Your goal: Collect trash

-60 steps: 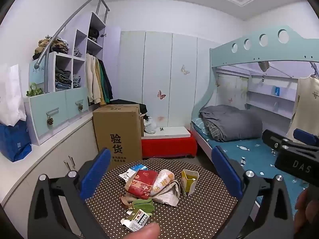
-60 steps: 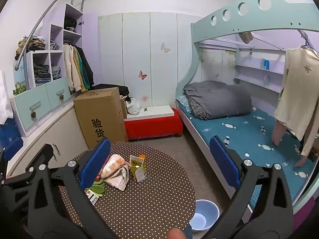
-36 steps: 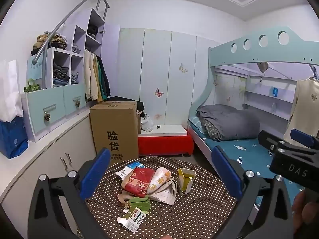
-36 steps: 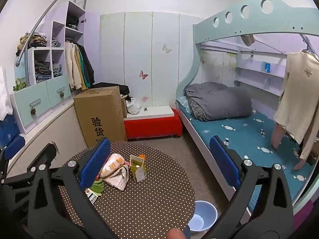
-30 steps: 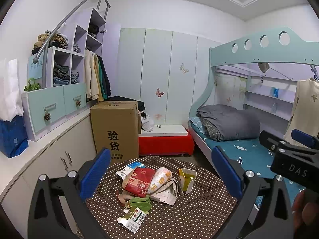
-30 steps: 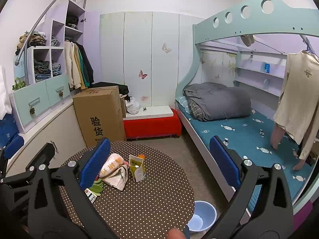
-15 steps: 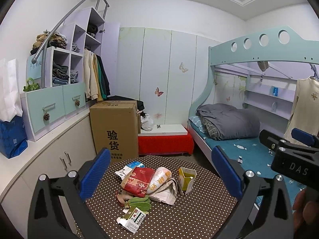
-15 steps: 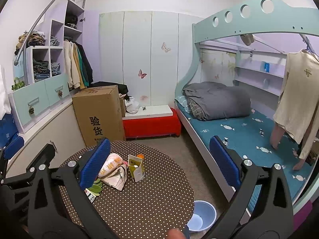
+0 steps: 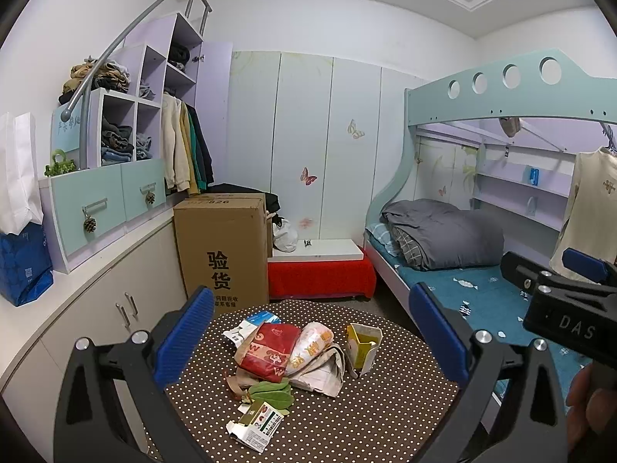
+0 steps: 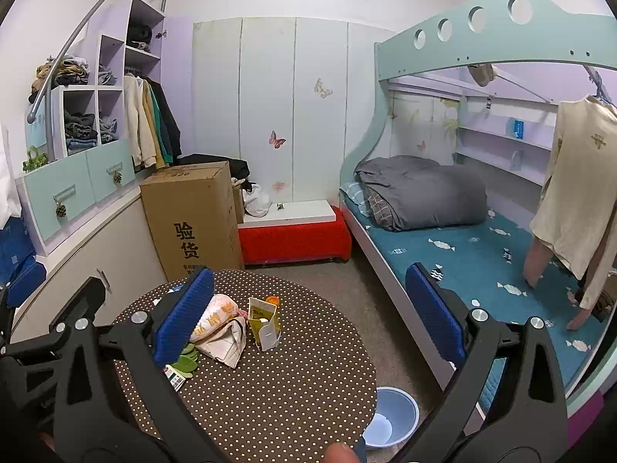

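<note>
Grippers, left [image 9: 308, 332] and right [image 10: 306, 308], are hovering agape above the counter [image 9: 385, 405]; you're approaching: drop onto the trash [image 9: 293, 351].

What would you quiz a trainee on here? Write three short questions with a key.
1. True or false: both grippers are open.
2. Where is the blue bucket? A) on the table B) on the floor beside the table C) on the bed
3. Fill in: the yellow carton stands ____ on the table.

Key:
1. True: the left gripper and right gripper both hold nothing.
2. B
3. upright, next to the wrappers.
</note>
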{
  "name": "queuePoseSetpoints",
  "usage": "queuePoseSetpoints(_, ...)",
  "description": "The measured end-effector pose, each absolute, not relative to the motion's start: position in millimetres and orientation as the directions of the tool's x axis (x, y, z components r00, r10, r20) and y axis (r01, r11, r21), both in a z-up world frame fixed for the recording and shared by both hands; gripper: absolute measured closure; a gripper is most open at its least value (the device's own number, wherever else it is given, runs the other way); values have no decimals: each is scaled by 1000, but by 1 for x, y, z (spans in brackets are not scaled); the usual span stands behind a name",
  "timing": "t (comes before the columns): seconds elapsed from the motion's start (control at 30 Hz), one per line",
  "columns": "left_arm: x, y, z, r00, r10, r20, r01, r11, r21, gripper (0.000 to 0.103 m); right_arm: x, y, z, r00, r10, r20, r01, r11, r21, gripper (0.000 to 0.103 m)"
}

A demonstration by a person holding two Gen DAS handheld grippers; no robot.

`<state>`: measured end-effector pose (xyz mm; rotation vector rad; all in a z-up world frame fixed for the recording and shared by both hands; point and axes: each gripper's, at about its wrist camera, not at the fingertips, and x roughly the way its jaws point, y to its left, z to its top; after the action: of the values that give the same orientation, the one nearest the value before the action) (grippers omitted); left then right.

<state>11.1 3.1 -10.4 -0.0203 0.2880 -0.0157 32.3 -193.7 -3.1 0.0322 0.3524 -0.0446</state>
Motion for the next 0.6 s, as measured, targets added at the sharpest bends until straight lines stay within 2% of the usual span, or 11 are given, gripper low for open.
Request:
queuePoseSetpoints(0.3,17,12,-22,954,-11,-300,5,1000,-21,4,42,-185,-8,928,-34,-372,39,999,5,6)
queuePoseSetpoints(0.6,36,46,-66,913,55,-405,-66,998,-13,4,76,-168,-39,879,-13,-477,11,1000,-7,6)
